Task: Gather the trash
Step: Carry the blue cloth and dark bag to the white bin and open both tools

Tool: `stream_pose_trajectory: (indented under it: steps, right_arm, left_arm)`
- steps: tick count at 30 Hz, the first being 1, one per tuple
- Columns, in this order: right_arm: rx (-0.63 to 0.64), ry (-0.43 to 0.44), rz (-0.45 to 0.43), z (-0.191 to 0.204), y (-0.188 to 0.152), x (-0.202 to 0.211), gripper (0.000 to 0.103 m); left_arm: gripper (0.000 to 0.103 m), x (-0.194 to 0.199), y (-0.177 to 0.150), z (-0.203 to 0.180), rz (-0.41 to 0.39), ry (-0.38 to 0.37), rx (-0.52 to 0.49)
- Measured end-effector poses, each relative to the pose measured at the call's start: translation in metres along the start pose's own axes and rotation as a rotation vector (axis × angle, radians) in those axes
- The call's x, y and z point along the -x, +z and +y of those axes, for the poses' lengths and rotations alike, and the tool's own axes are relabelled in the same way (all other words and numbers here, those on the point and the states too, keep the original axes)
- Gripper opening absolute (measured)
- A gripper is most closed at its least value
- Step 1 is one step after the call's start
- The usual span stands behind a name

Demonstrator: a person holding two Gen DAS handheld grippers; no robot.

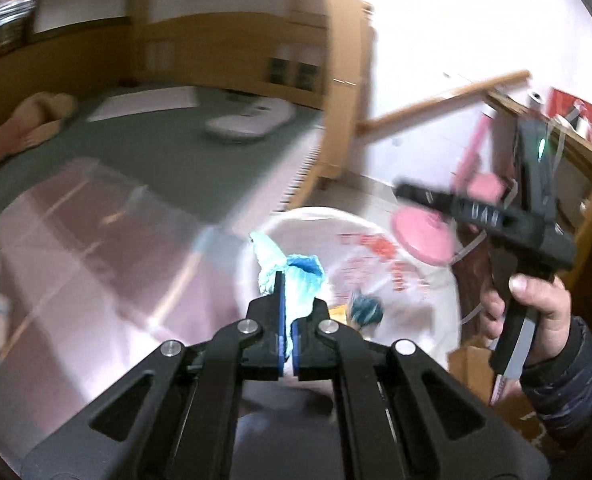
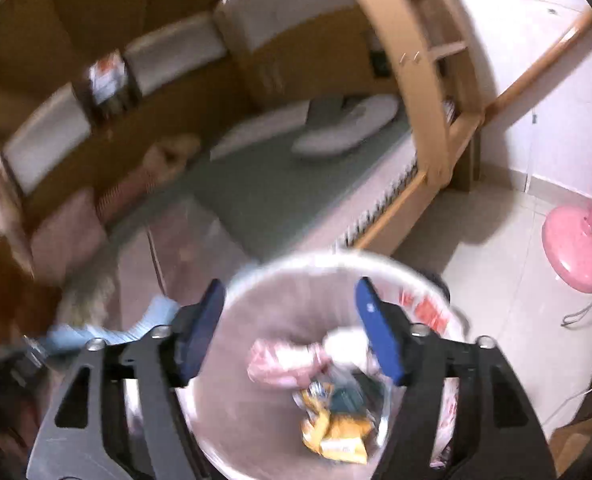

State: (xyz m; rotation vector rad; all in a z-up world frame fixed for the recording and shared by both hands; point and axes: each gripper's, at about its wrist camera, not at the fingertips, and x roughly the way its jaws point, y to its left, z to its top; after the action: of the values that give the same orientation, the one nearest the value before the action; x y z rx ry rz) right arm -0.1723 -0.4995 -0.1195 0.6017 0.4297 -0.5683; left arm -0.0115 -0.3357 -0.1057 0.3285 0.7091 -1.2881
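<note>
Though both views are smeared by motion, the left gripper (image 1: 287, 304) plainly has its blue-padded jaws pressed together on a crumpled blue wrapper (image 1: 296, 276), held over the rim of the white-lined trash bin (image 1: 447, 280). The wrapper looks thin, soft and very light, probably film or tissue, so it should crush under the pads and not slip; a pinch across its bunched middle, as here, seems the safest hold, since a loose corner could tear or slide free. The right gripper (image 2: 290, 320) hangs over the same trash bin (image 2: 256, 276) with its jaws wide apart and nothing between them. Below it lie a pink packet (image 2: 280, 364) and a yellow wrapper (image 2: 331, 432), already in the bin
</note>
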Motion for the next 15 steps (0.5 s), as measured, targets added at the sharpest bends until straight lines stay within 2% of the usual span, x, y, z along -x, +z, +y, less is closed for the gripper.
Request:
stream_pose_trajectory:
  steps: [1,2,3,4,6,9,12,15]
  right_arm:
    - [0.008,0.007,-0.016,0.003,0.003,0.003,0.07]
    - [0.024,0.017,-0.032,0.009,0.007,0.005,0.071]
    - [0.038,0.027,-0.037,0.018,0.007,0.004,0.072]
    - [0.048,0.037,-0.036,0.027,0.006,0.002,0.072]
    - [0.077,0.073,-0.015,0.043,0.001,-0.007,0.072]
    - [0.134,0.127,0.035,0.076,-0.016,-0.022,0.072]
    - [0.212,0.187,0.089,0.12,-0.035,-0.043,0.072]
    - [0.303,0.275,0.152,0.18,-0.055,-0.061,0.072]
  left_arm:
    - [0.013,-0.011,0.003,-0.007,0.013,-0.01,-0.009]
    - [0.027,-0.02,0.004,-0.01,0.032,-0.014,-0.012]
    - [0.073,-0.026,0.004,-0.011,0.044,0.003,-0.009]
    - [0.095,-0.027,0.003,-0.006,0.04,0.055,0.007]
    - [0.096,-0.011,-0.005,0.008,-0.017,0.117,0.044]
    - [0.096,0.018,-0.018,0.05,-0.021,0.185,0.126]
    - [0.098,0.061,-0.037,0.097,-0.044,0.319,0.204]
    - [0.1,0.107,-0.059,0.146,-0.074,0.465,0.289]
